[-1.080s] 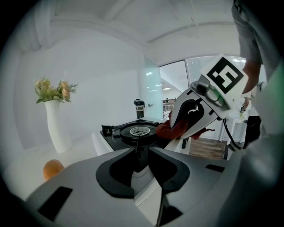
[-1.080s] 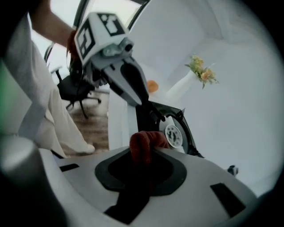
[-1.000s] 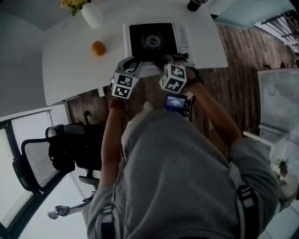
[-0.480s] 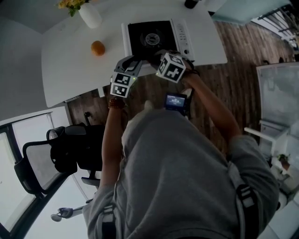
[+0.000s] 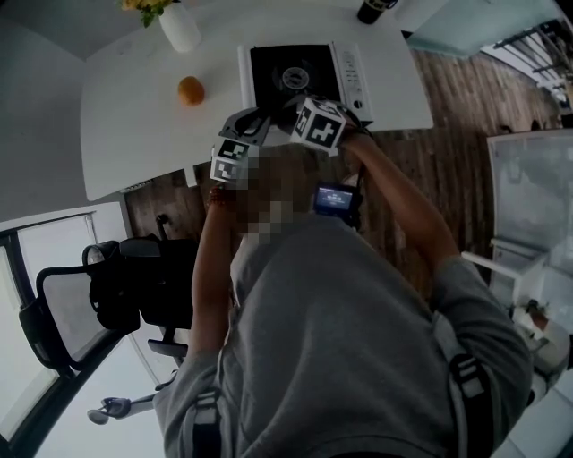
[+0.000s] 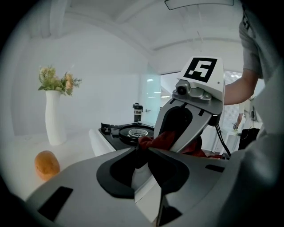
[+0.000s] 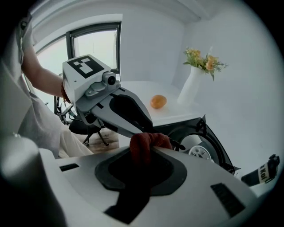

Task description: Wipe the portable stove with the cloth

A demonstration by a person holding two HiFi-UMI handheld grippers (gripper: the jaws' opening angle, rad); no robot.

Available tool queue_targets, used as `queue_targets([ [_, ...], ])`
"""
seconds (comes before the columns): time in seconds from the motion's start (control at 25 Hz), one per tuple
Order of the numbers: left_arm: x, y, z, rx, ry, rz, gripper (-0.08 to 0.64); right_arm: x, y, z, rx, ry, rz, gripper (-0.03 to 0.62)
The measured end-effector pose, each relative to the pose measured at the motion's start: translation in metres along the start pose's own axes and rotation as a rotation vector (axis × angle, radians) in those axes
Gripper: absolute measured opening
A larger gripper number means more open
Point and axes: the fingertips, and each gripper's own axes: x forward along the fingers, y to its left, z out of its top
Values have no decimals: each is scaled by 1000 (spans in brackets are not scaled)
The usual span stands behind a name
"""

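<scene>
The portable stove [image 5: 300, 72] is white with a black top and a round burner [image 6: 133, 131]; it stands at the near edge of the white table [image 5: 134, 125]. My right gripper [image 7: 148, 148] is shut on a dark red cloth [image 7: 150, 141], bunched at its tips over the stove's front corner. My left gripper [image 6: 136, 148] points almost level at that bunch from the left. Its jaws are closing, nearly together, with a corner of the cloth [image 6: 153, 141] pinched at their tips. In the head view both grippers [image 5: 260, 118] [image 5: 291, 112] meet at the stove's front edge, and the cloth is mostly hidden there.
An orange [image 5: 190, 90] lies on the table left of the stove. A white vase with flowers [image 5: 179, 27] stands at the back left. A dark bottle [image 5: 374, 9] stands behind the stove. An office chair [image 5: 116, 295] is on the wooden floor at the left.
My right gripper has moved up and to the left with the cloth, closing in on the left gripper at the stove's front edge. The left gripper has stayed in place.
</scene>
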Motion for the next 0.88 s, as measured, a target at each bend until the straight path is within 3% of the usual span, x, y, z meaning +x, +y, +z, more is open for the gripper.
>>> queue_targets([
  [0.16, 0, 3, 1, -8, -18, 15, 104, -2, -4, 3, 51, -44, 47, 91],
  [0.36, -2, 2, -2, -28, -1, 16, 106, -3, 2, 3, -18, -29, 33, 94],
  [0.48, -1, -1, -4, -61, 9, 10, 156, -16, 2, -4, -1, -76, 75, 94],
  [0.68, -1, -4, -6, -29, 12, 50, 158, -73, -24, -8, 123, -234, 126, 95],
  [0.88, 0, -5, -5, -39, 12, 63, 160, -125, -115, -16, 317, -364, -1, 95],
])
